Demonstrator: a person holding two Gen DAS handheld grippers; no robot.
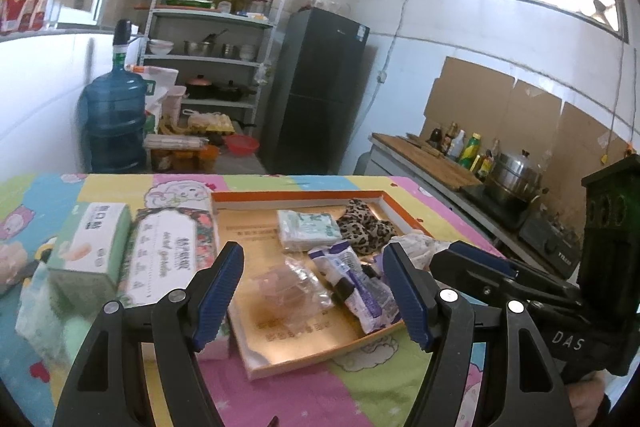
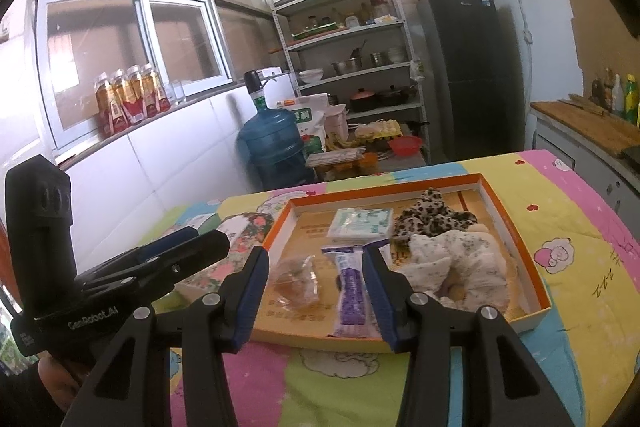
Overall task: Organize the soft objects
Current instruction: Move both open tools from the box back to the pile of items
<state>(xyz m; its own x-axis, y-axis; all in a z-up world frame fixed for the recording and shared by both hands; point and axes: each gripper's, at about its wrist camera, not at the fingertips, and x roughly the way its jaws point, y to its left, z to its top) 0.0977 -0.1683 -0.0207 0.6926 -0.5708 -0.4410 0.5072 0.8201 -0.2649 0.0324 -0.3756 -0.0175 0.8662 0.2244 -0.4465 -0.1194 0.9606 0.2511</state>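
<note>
An orange-rimmed tray (image 1: 296,193) (image 2: 380,189) lies on the cartoon-print tablecloth. In it are a tissue pack (image 1: 308,229) (image 2: 360,223), a leopard-print cloth (image 1: 366,227) (image 2: 432,221), a white floral cloth (image 2: 460,259) (image 1: 420,247), a purple-and-white sachet (image 1: 356,287) (image 2: 350,291) and a clear bag with something brown inside (image 1: 288,287) (image 2: 298,281). My left gripper (image 1: 314,291) (image 2: 200,241) hovers open over the tray's near left edge, holding nothing. My right gripper (image 2: 318,291) (image 1: 460,257) is open above the near edge, close beside the left one.
A green-and-white box (image 1: 92,243) and a floral tissue pack (image 1: 168,255) lie left of the tray. Beyond the table stand a water jug (image 1: 116,119), a shelf rack (image 1: 216,39) and a dark fridge (image 1: 320,87). A counter with bottles and a steel pot (image 1: 516,175) runs along the right.
</note>
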